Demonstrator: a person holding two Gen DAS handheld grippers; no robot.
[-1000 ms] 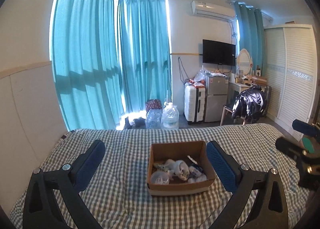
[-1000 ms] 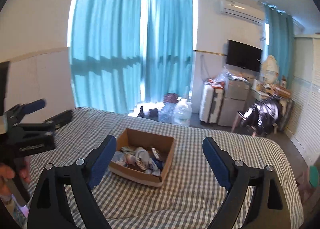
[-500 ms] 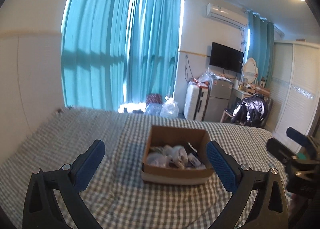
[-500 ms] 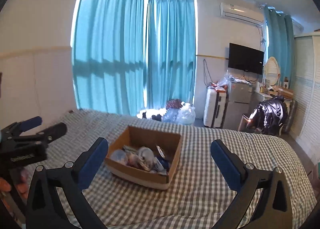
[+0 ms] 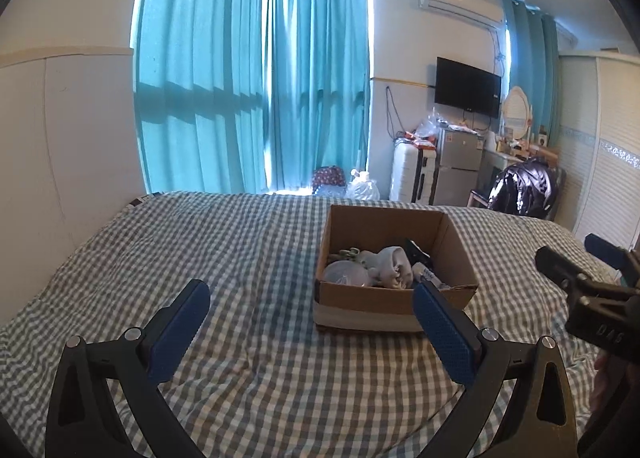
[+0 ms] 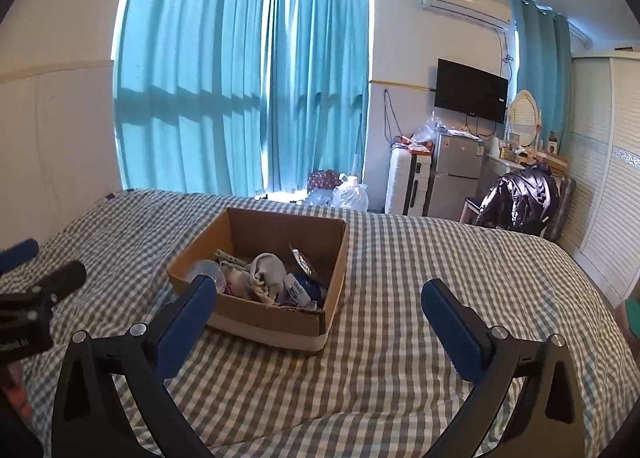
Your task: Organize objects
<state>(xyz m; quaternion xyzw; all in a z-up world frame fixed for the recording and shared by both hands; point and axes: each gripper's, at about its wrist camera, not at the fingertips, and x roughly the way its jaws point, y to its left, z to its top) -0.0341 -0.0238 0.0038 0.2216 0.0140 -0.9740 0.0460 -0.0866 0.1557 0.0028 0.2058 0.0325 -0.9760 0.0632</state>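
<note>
An open cardboard box [image 5: 394, 300] stands on the checked bed; it also shows in the right wrist view [image 6: 276, 320]. It holds a rolled grey sock [image 6: 266, 270], a clear plastic lid [image 5: 344, 273], a blue packet [image 6: 302, 289] and other small items. My left gripper [image 5: 312, 322] is open and empty, just short of the box and to its left. My right gripper [image 6: 320, 318] is open and empty, facing the box's near right corner. The right gripper also shows at the right edge of the left wrist view [image 5: 580, 278].
The checked bedsheet [image 5: 248, 258] covers the bed. Beyond the foot are teal curtains [image 5: 256, 98], water jugs [image 5: 362, 189], a white suitcase [image 5: 408, 172], a small fridge [image 5: 458, 166], a chair with a black jacket [image 5: 524, 188] and a white wardrobe [image 5: 600, 162].
Both grippers have come closer to the box and tilted down a little, so it looks larger. In the left view the box has shifted right. Both stay open.
</note>
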